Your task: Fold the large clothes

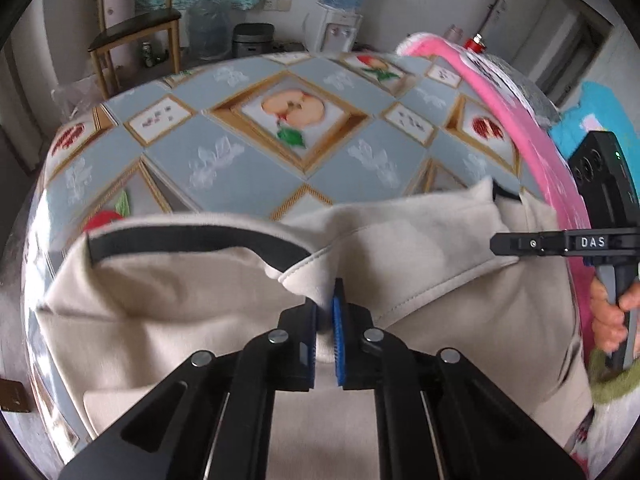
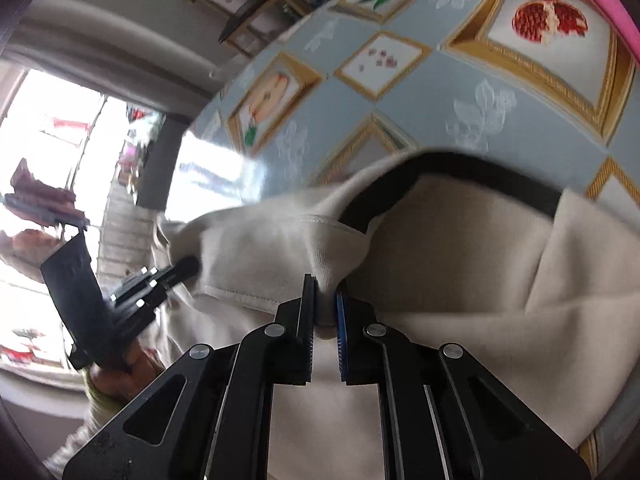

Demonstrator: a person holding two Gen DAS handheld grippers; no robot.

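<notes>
A large cream garment (image 1: 420, 240) with a black neck band (image 1: 192, 240) lies bunched on the near part of the table. In the left wrist view my left gripper (image 1: 326, 314) is shut on a fold of the cream cloth just below the neck opening. My right gripper (image 1: 498, 242) reaches in from the right at the garment's edge, held by a hand (image 1: 608, 316). In the right wrist view my right gripper (image 2: 326, 308) is shut on a pinch of the cream garment (image 2: 460, 272) beside the black band (image 2: 480, 176). My left gripper (image 2: 188, 268) touches the cloth at the left.
The table wears a blue-grey cloth (image 1: 256, 136) with framed fruit pictures, bare beyond the garment. A pink rim (image 1: 532, 120) curves along its right side. Behind stand a wooden chair (image 1: 136, 32), a rice cooker (image 1: 254, 40) and a water dispenser (image 1: 340, 20).
</notes>
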